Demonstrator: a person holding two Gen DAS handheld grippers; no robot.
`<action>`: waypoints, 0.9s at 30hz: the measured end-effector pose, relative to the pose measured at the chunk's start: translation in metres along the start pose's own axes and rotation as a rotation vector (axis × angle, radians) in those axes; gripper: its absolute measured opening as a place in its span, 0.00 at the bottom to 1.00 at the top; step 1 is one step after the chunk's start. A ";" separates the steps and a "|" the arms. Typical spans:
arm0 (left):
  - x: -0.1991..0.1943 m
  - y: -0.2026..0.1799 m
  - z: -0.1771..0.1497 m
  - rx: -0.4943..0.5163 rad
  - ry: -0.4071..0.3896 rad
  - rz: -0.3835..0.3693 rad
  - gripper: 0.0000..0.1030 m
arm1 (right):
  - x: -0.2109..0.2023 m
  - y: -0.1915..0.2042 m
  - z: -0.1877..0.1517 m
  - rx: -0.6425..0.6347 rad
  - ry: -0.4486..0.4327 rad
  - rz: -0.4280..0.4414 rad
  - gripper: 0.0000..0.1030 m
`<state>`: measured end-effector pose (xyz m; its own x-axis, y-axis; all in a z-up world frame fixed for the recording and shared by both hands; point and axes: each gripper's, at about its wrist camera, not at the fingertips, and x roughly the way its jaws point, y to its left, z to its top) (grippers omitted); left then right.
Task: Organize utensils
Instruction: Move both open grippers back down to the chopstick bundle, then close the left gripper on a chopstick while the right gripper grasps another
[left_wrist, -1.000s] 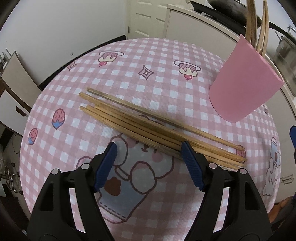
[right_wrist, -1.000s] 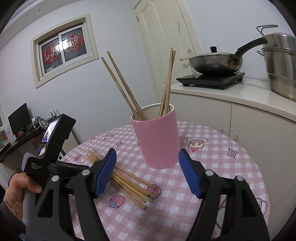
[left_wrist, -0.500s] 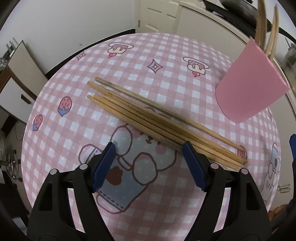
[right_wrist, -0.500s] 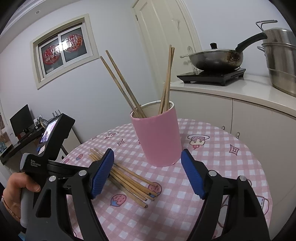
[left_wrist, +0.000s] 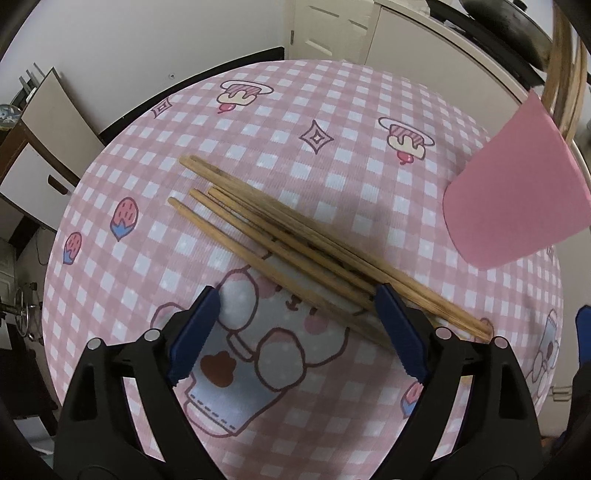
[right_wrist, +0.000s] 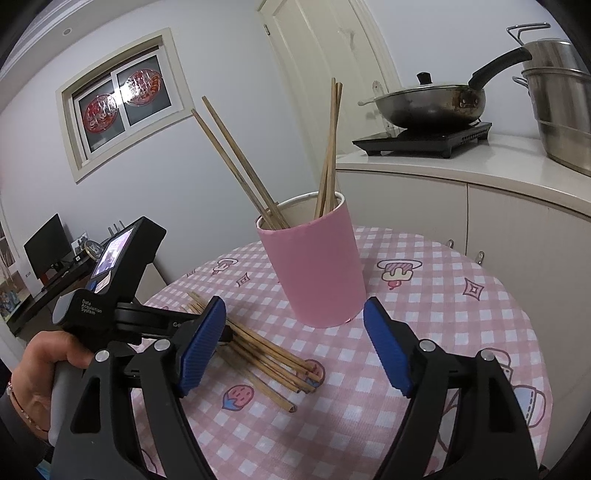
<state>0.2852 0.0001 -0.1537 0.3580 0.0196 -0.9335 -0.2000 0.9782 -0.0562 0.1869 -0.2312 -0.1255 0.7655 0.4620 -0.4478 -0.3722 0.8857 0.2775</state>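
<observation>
Several wooden chopsticks (left_wrist: 280, 236) lie in a loose bundle on the pink checked tablecloth (left_wrist: 332, 110). My left gripper (left_wrist: 295, 332) hangs just above their near ends, pointing steeply down, its jaws opening with nothing between the pads. A pink cup (right_wrist: 314, 266) stands upright behind the bundle (right_wrist: 266, 354) and holds several more chopsticks (right_wrist: 328, 147). My right gripper (right_wrist: 295, 347) hovers in front of the cup, jaws opening, nothing gripped. The cup's side (left_wrist: 517, 192) shows at the right of the left wrist view.
A person's hand (right_wrist: 40, 365) holds the left gripper's handle (right_wrist: 110, 269) at the left. A counter (right_wrist: 480, 177) behind the round table carries a wok (right_wrist: 428, 103) on a hob and a steel pot (right_wrist: 557, 110). A folded chair (left_wrist: 44, 129) stands beyond the table's left edge.
The left gripper's jaws have widened and it has tilted, so the chopsticks sit lower and closer in its view. The right gripper's jaws have widened slightly; it stayed in place.
</observation>
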 end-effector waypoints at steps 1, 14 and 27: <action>-0.001 0.001 -0.001 0.004 0.001 0.001 0.83 | 0.000 0.000 0.000 -0.001 0.001 0.003 0.72; -0.001 -0.004 -0.008 0.047 0.015 0.055 0.82 | 0.001 -0.004 -0.001 0.012 0.007 0.019 0.73; -0.028 0.048 -0.046 0.124 -0.018 -0.041 0.26 | 0.005 0.011 -0.007 -0.070 0.101 -0.011 0.73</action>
<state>0.2239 0.0367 -0.1463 0.3806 -0.0186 -0.9246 -0.0707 0.9963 -0.0491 0.1826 -0.2187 -0.1302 0.7144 0.4515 -0.5345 -0.4028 0.8900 0.2134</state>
